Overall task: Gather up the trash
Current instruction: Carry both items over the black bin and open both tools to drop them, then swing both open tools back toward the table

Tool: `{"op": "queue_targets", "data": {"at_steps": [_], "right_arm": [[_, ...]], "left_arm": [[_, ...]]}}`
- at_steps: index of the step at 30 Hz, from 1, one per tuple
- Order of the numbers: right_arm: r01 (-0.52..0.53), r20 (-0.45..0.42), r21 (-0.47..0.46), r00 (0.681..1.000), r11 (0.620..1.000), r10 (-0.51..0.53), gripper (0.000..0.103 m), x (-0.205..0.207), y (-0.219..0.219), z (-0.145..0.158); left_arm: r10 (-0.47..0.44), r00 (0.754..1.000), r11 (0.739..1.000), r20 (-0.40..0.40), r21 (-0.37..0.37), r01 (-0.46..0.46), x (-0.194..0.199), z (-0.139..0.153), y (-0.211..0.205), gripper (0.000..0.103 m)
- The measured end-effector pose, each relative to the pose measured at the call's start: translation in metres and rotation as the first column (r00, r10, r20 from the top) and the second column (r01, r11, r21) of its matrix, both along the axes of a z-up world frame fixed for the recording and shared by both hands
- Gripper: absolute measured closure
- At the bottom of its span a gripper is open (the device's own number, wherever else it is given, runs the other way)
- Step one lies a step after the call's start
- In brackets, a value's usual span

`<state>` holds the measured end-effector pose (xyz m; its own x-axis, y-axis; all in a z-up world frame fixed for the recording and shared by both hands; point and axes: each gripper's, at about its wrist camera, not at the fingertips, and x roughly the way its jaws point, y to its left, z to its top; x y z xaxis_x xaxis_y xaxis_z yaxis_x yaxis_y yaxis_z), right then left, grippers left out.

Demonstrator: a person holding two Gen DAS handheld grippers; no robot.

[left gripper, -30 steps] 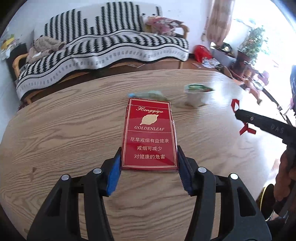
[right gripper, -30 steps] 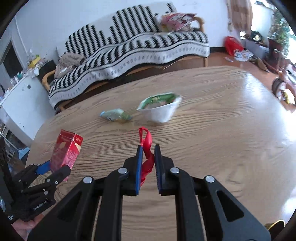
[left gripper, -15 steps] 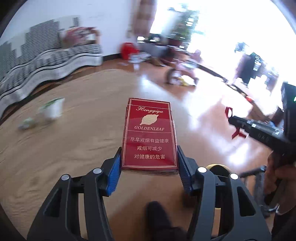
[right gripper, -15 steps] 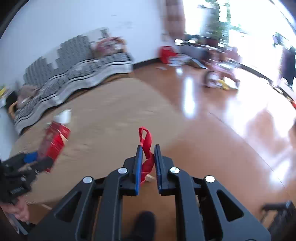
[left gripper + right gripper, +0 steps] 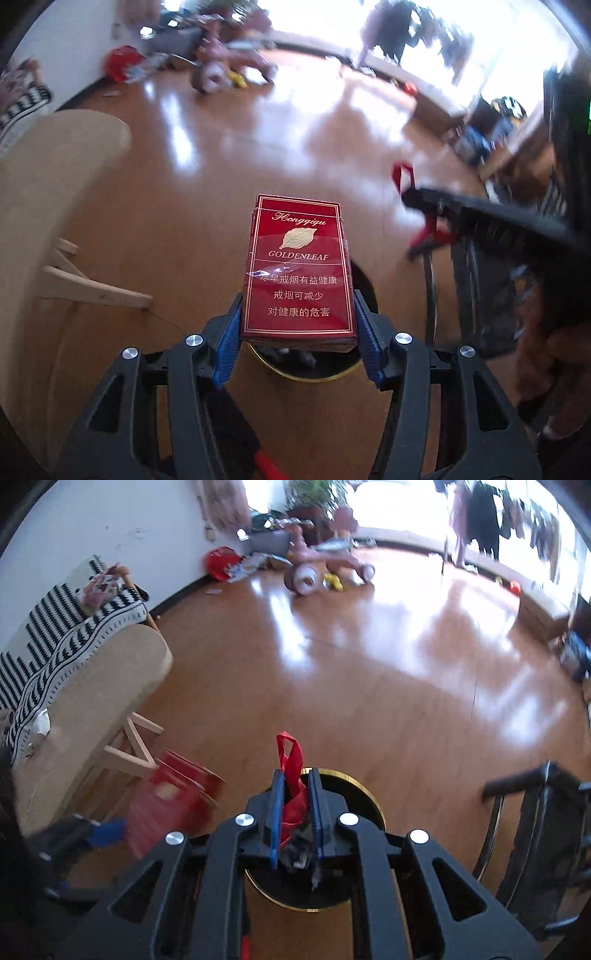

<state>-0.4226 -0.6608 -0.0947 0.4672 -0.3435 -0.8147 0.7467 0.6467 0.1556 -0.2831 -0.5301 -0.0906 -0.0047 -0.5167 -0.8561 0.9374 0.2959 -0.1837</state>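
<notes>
My left gripper [image 5: 297, 317] is shut on a red Goldenleaf cigarette pack [image 5: 299, 273], held flat over a round black trash bin with a gold rim [image 5: 364, 291] on the floor. My right gripper [image 5: 295, 797] is shut on a red ribbon scrap [image 5: 291, 768], also above the bin [image 5: 369, 797], whose dark contents show below. The right gripper with the ribbon [image 5: 402, 177] shows blurred at the right of the left wrist view. The pack [image 5: 173, 797] shows blurred at the left of the right wrist view.
The wooden table [image 5: 92, 686] with its leg frame stands to the left, the striped sofa [image 5: 55, 627] behind it. A black metal rack [image 5: 535, 830] stands right of the bin. A pink tricycle [image 5: 325, 565] and clutter lie far across the glossy floor.
Both grippers have swung away from the table, to the right and down, and now hang over the trash bin. Both grips are unchanged.
</notes>
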Motion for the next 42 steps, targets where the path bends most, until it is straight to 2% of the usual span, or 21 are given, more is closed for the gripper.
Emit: {"op": "queue_targets", "data": {"at_steps": [2,5,9,19,21,22,23,25,27,31,34,37,39,42], "right_arm": [[0.007,-0.006,0.027,1.000,1.000,-0.007,0.089,-0.006,0.001,-0.015],[0.014,-0.012,0.060,1.000,0.998,-0.013,0.089,-0.012,0.003,-0.033],[0.029,-0.015,0.091,1.000,0.995,-0.027,0.089,-0.004,-0.001,-0.046],[0.028,-0.013,0.082,1.000,0.996,-0.027,0.089,0.000,-0.004,-0.038],[0.036,-0.013,0.087,0.999,0.996,-0.035,0.089,0.000,-0.005,-0.039],[0.043,-0.017,0.096,0.999,0.994,-0.041,0.082,0.000,-0.007,-0.040],[0.050,-0.019,0.101,0.999,0.994,-0.048,0.061,-0.001,-0.007,-0.041],[0.068,-0.009,0.093,0.998,0.993,-0.067,0.036,-0.004,-0.008,-0.039],[0.075,-0.007,0.063,0.997,0.995,-0.075,0.036,-0.006,-0.007,-0.034],[0.075,0.001,0.065,0.997,0.995,-0.075,0.036,-0.006,-0.006,-0.029],[0.062,0.020,0.052,0.998,0.997,-0.063,0.036,0.001,-0.003,-0.016],[0.022,0.039,0.012,0.999,1.000,-0.023,0.034,0.023,0.005,0.007],[-0.018,0.056,-0.020,0.998,1.000,0.020,0.032,0.048,0.015,0.025],[-0.106,0.089,-0.046,0.990,0.993,0.110,0.030,0.098,0.040,0.050]], "left_arm": [[-0.013,1.000,0.998,0.010,0.054,0.012,0.002,-0.013,-0.002,0.049],[-0.044,0.999,0.997,0.026,0.060,0.043,0.000,-0.018,-0.001,0.049],[-0.026,1.000,0.998,-0.008,0.059,0.027,0.005,-0.022,-0.001,0.049],[-0.003,0.999,1.000,-0.046,0.025,0.004,0.008,-0.016,-0.002,0.049],[0.006,0.998,1.000,-0.059,0.021,-0.004,0.011,-0.017,-0.003,0.044],[0.012,0.998,1.000,-0.063,0.022,-0.010,0.012,-0.017,-0.004,0.034],[0.018,0.998,1.000,-0.061,0.018,-0.017,0.012,-0.016,-0.003,0.028],[0.022,0.998,1.000,-0.052,0.014,-0.022,0.012,-0.014,-0.003,0.028],[0.024,0.998,1.000,-0.050,0.013,-0.023,0.011,-0.014,-0.003,0.025],[0.023,0.999,1.000,-0.035,0.018,-0.022,0.009,-0.012,-0.002,0.023],[0.051,0.998,0.999,-0.028,0.004,-0.051,0.024,0.003,0.006,0.023],[0.120,0.991,0.989,-0.063,-0.076,-0.125,0.068,0.040,0.031,0.023],[0.181,0.982,0.976,-0.046,-0.118,-0.185,0.099,0.063,0.054,0.021],[0.320,0.948,0.930,-0.004,-0.192,-0.314,0.166,0.103,0.123,0.017]]}}
